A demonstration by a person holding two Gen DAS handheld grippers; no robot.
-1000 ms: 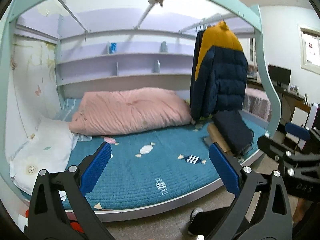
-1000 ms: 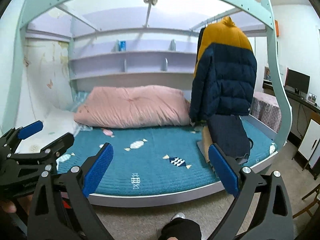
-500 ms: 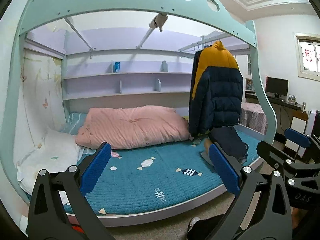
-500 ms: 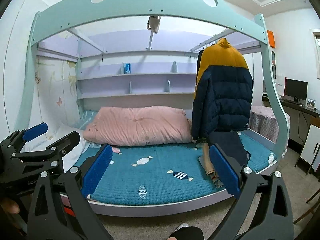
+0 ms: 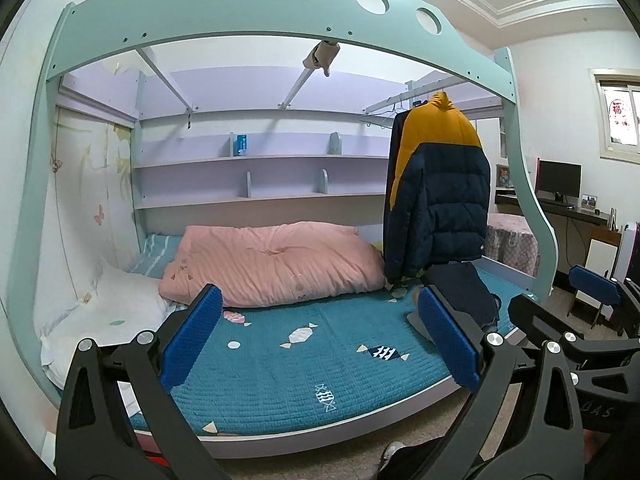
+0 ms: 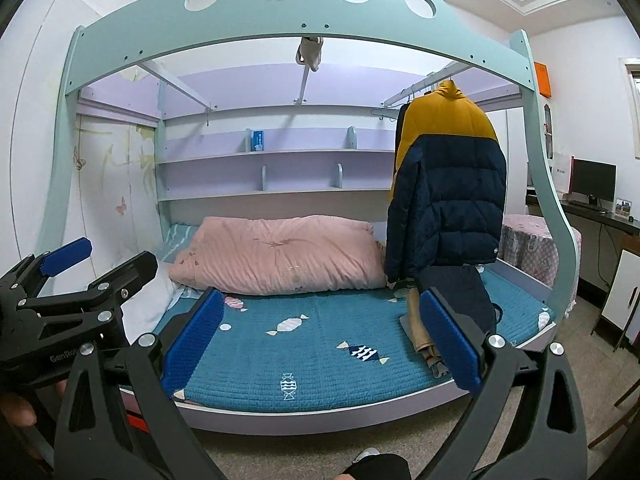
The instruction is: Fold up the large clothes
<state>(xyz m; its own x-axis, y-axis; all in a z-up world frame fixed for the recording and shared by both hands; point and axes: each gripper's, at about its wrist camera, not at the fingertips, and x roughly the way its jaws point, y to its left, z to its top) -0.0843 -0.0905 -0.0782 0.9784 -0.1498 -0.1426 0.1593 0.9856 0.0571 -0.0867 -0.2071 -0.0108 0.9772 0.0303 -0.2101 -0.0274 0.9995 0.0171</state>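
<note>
A puffy jacket, yellow on top and navy below, hangs from a rail at the bed's right end. Under it, a small stack of folded dark and tan clothes lies on the teal mattress. My left gripper is open and empty, held in front of the bed, well short of the clothes. My right gripper is open and empty too, beside the left one, which also shows at the left edge of the right wrist view.
A pink duvet lies bunched at the back of the mattress, a white pillow at its left. The mint bunk frame arches overhead. A desk with a monitor stands at the right. A shoe is on the floor.
Both grippers have drawn back and tilted upward, so the bed looks smaller and the top arch with its round holes has come into view. Both stay open and empty.
</note>
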